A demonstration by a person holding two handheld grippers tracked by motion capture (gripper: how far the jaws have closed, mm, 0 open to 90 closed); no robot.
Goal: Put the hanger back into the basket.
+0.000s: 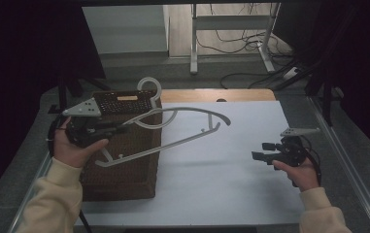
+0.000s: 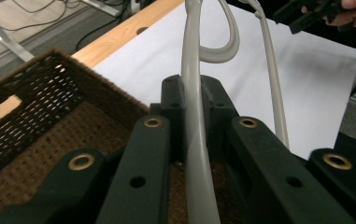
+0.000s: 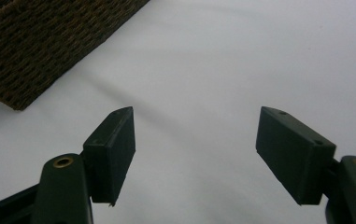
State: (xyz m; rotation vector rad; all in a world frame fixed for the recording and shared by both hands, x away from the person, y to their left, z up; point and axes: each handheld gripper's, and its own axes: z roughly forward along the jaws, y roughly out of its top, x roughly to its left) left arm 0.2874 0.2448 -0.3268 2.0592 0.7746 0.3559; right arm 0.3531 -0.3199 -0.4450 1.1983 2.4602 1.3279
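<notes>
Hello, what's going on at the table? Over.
Left hand-held gripper shut on hanger, above basket. Right hand-held gripper open, empty. Nothing blocking.

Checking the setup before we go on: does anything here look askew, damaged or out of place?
Nothing looks damaged or spilled. The grey clothes hanger is tilted in the air over the wicker basket, clamped in the left gripper. The right gripper is open above the white table.

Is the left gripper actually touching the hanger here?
Touching. The left gripper view shows the left gripper with both jaws closed against the grey hanger bar, no gap either side.
</notes>
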